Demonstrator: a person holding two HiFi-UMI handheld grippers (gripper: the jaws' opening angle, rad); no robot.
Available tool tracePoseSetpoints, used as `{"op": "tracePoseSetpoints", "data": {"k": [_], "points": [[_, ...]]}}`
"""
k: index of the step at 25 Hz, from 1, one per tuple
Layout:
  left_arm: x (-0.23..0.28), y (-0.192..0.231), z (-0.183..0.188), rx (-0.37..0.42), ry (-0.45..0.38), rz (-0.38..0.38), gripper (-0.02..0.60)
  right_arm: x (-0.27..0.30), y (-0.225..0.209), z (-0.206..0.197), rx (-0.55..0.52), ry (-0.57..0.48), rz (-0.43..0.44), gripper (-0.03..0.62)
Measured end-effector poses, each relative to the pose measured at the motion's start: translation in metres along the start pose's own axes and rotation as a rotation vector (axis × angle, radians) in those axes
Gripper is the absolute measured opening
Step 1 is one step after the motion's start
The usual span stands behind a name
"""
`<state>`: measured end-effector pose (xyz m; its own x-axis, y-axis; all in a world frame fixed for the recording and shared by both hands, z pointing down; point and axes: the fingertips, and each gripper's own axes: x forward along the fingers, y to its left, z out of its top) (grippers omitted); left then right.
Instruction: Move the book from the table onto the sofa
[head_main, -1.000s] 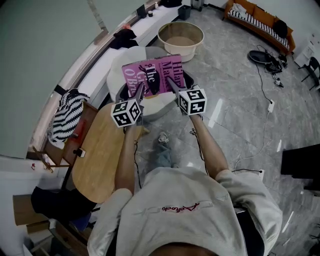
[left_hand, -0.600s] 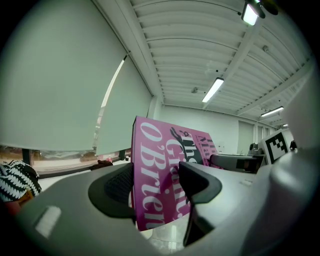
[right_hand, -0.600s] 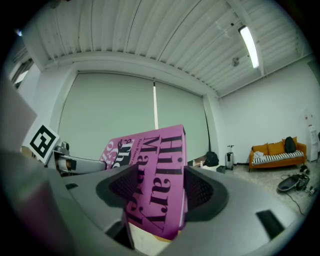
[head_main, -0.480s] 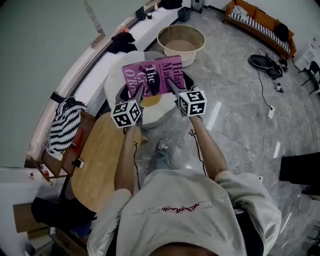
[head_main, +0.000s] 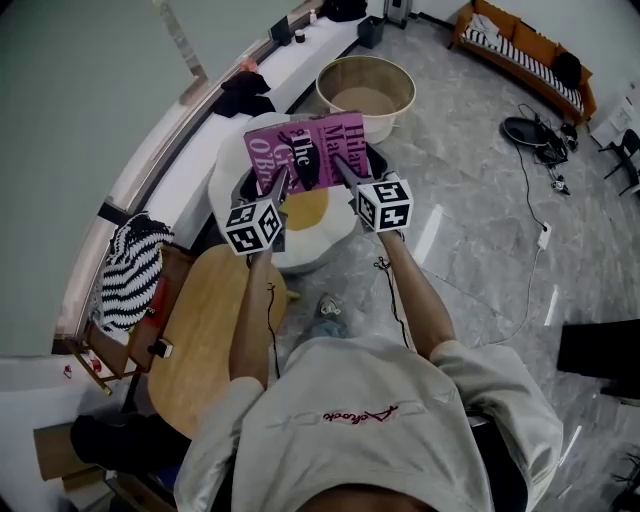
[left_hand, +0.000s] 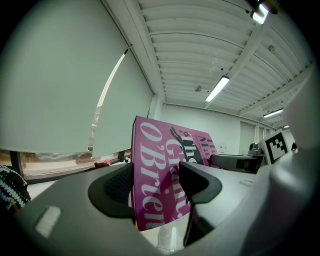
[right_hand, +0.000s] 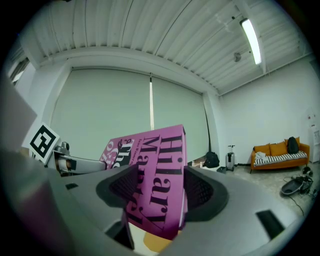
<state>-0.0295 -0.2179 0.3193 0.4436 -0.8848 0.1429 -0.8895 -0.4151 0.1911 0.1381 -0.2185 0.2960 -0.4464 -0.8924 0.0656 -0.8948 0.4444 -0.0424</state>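
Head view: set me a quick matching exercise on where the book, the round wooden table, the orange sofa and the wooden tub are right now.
Things:
1. book
2. round wooden table
3. orange sofa
4. wooden tub

Places:
A. top right, far across the floor
B. clamped in the left hand-held gripper and the right hand-held gripper
C. lower left, beside the person
D. on the floor just beyond the book

Pairs: 1-B, 2-C, 3-A, 4-D.
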Motion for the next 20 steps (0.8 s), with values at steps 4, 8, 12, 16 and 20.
{"op": "tracePoseSetpoints", "data": {"k": [4,8,12,16,20], "points": [[0.028,0.018,0.010,-0.004,-0.005,-0.003,0.276,0.032,-0.011,0.006,-0.004,-0.001,-0.001,0.262],[0.052,0.035,0.020,-0.003,-0.008,-0.006,0.276,0.062,-0.020,0.012,-0.006,-0.006,-0.004,0.262],[0.077,0.049,0.026,-0.004,-0.006,-0.013,0.276,0.087,-0.029,0.013,-0.006,-0.005,-0.011,0.262],[0.097,0.063,0.028,-0.008,-0.001,-0.023,0.276,0.110,-0.037,0.013,-0.006,-0.002,-0.020,0.262],[0.115,0.075,0.030,-0.008,0.004,-0.035,0.276,0.129,-0.042,0.011,-0.006,0.004,-0.031,0.262]]}}
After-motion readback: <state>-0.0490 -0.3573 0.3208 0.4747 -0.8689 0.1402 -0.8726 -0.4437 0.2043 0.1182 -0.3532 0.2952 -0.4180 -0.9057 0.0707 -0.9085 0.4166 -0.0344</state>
